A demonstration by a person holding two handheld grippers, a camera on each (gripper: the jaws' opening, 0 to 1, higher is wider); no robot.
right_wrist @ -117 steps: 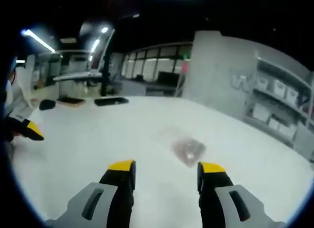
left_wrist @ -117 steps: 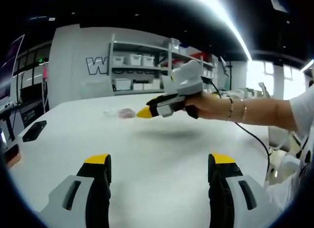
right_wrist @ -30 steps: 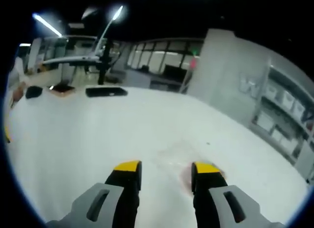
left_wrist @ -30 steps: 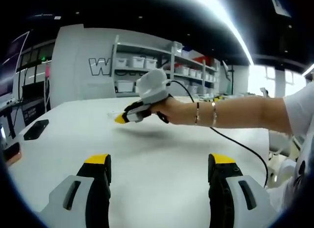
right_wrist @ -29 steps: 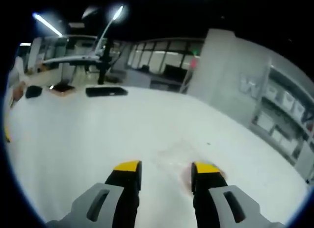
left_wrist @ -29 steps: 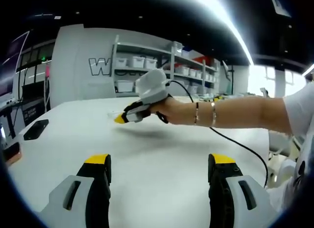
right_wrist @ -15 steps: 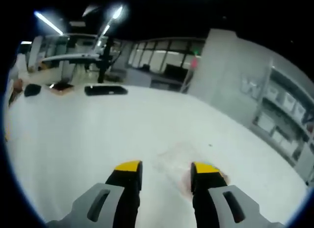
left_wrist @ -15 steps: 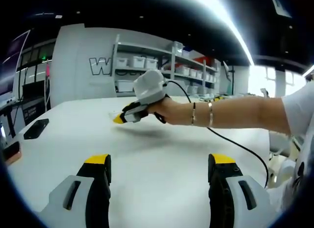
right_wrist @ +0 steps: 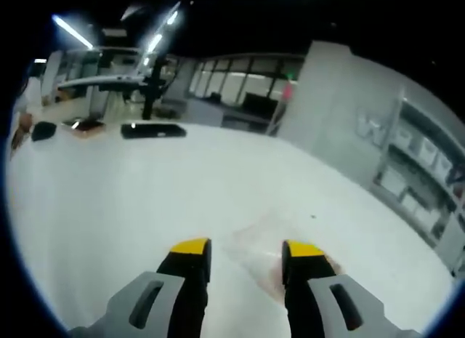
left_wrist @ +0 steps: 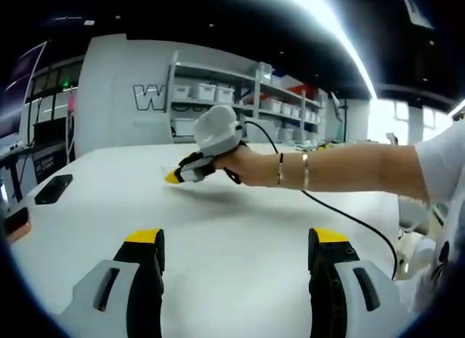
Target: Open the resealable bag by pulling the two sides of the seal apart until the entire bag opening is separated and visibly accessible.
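The clear resealable bag (right_wrist: 251, 256), with something pinkish inside, lies flat on the white table (right_wrist: 131, 200). My right gripper (right_wrist: 247, 249) is low over it and open, its yellow-tipped jaws either side of the bag's near end. In the left gripper view the right gripper (left_wrist: 174, 176) is seen far across the table, held by a person's hand, its tips down at the tabletop and covering the bag. My left gripper (left_wrist: 237, 240) hangs open over the near part of the table (left_wrist: 232, 280), with nothing between its jaws.
A flat black device (left_wrist: 52, 189) lies near the table's left edge, seen again as the black device (right_wrist: 152, 131). The person's forearm (left_wrist: 349, 167) and a black cable (left_wrist: 349, 218) cross the right side. Shelves with white bins (left_wrist: 218, 91) stand behind the table.
The right gripper has moved farther across the table and down onto the bag, which now sits between its jaws. The left gripper has stayed put.
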